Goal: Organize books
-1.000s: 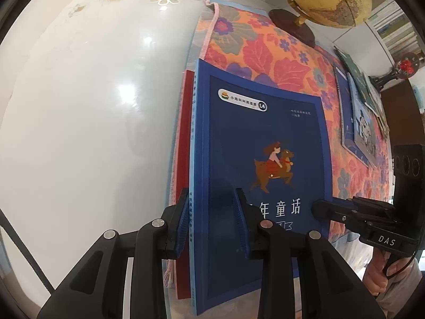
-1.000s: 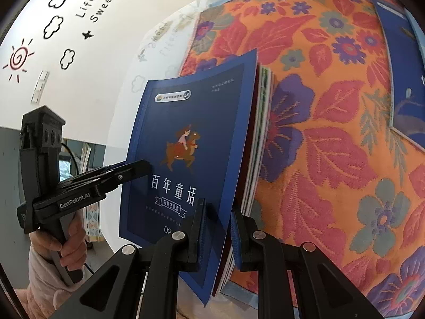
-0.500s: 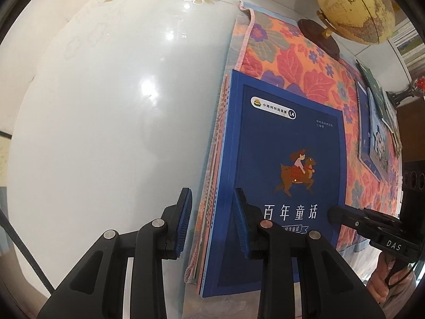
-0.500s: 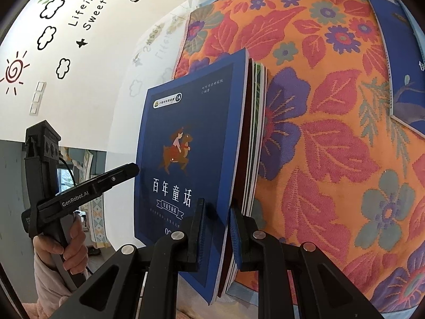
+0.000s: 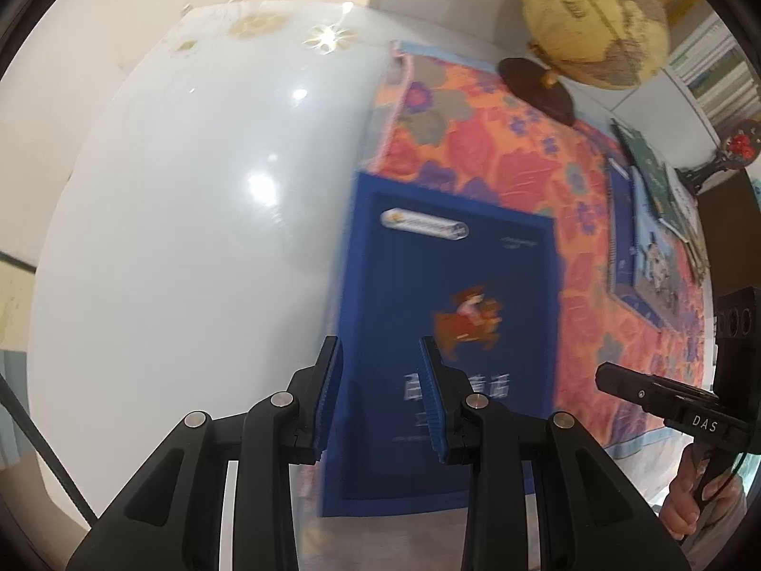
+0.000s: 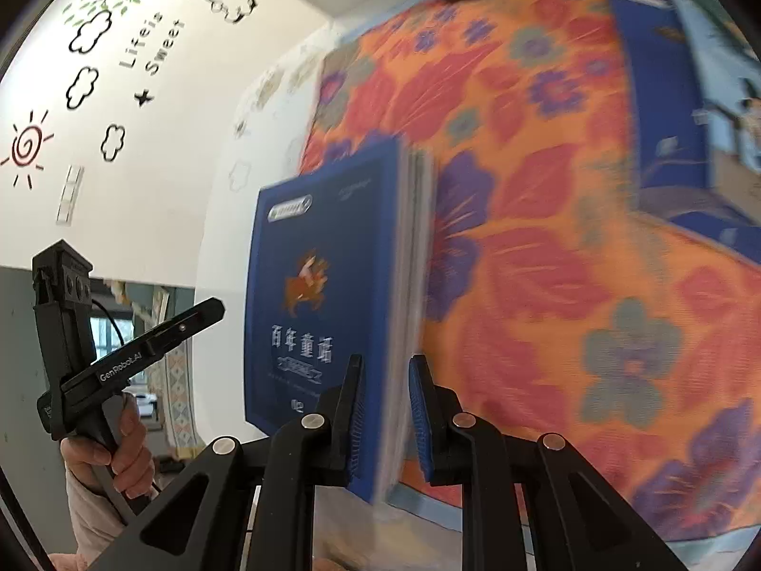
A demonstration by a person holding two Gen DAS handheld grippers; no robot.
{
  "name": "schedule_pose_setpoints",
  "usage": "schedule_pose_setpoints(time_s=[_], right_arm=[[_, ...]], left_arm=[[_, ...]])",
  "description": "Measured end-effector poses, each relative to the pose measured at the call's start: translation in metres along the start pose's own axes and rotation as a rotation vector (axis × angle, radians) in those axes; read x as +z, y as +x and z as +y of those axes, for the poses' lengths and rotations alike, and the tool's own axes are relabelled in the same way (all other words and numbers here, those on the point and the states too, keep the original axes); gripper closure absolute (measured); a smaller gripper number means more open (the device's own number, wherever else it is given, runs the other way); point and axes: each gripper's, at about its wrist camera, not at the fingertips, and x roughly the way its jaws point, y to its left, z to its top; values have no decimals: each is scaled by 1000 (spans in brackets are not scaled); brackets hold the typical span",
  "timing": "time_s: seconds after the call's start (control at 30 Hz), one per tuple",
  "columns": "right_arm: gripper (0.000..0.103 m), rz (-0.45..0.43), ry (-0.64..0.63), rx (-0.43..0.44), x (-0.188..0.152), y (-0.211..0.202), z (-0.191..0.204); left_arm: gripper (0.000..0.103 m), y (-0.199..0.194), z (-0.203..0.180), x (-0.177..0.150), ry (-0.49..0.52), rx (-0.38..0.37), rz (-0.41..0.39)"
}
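Books are the job here, and the one in play is the blue storybook (image 5: 452,333), lying on top of a small pile at the near left edge of the floral cloth (image 5: 513,162), beside the bare white table (image 5: 190,238). Its long axis runs from near to far, spine on the left.

Left gripper (image 5: 380,395) hangs above the book's near left corner with its jaws narrowly parted and nothing pressed between them; the spine edge shows in the gap but sits below the pads. Right gripper (image 6: 385,409) is clenched on the stack's right-hand page edge at the near end, the blue cover against its left pad. In its view the pile looks tipped up on that side.

More books (image 5: 651,238) lie far right on the cloth, well apart, beyond a globe (image 5: 594,14). Judging by this, the right hand has the pile and is nearer; any shift toward those books goes rightward, across the long axis.
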Motion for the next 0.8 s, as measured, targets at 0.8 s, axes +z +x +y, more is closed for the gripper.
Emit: schedule_pose_setpoints(time_s=[0.8], right_arm=[[45,-358,204,-202,65,-204,-240]], left_arm=[[66,105,-335,74,328,-122,8]])
